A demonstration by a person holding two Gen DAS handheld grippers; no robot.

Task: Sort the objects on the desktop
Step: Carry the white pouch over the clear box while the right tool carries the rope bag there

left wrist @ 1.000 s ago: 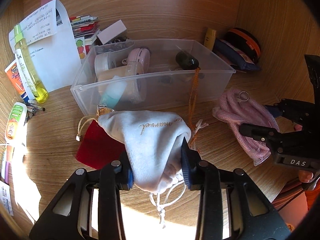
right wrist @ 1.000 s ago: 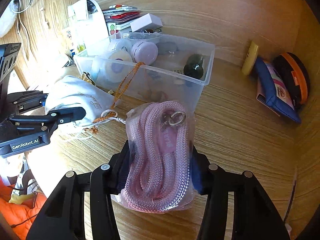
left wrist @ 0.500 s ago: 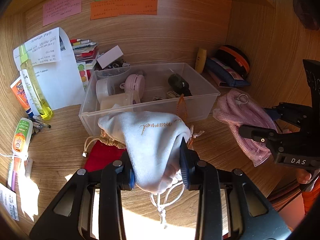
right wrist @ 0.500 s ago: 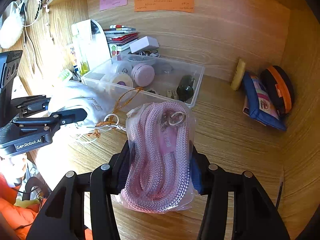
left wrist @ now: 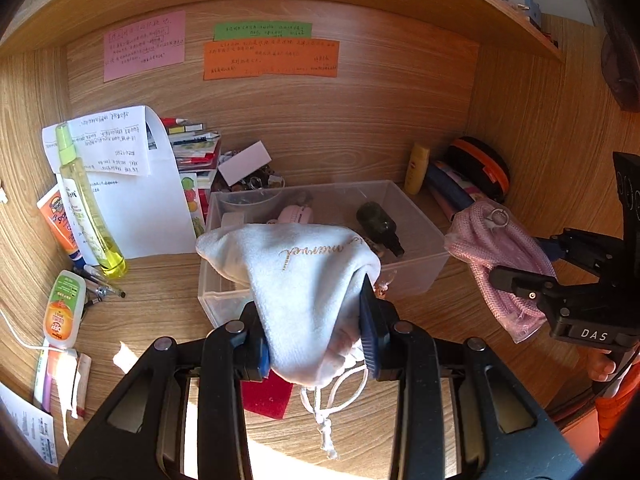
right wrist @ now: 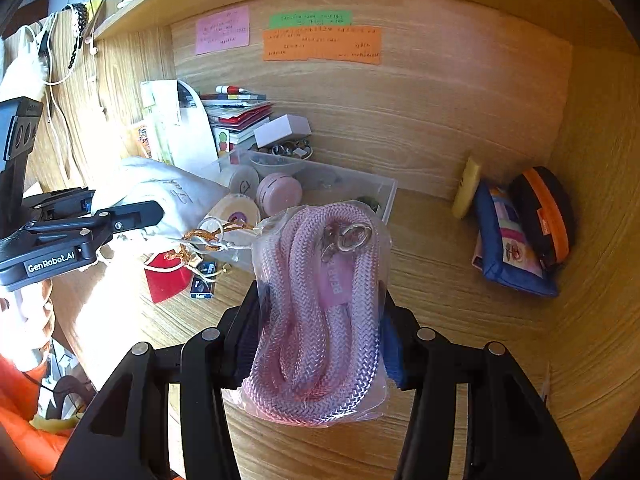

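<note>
Wood-grain bench (left wrist: 160,304) fills the lower frame, with a clear plastic bin (left wrist: 416,268) at centre holding a pink round case (right wrist: 279,193), a dark bottle (left wrist: 378,226) and tape rolls. Your left tongs (left wrist: 316,340) clench a white drawstring pouch (left wrist: 308,276), its long axis pointing up-frame. Your right tongs (right wrist: 320,344) grasp a bagged pink rope (right wrist: 320,320), lengthwise up-frame.
</note>
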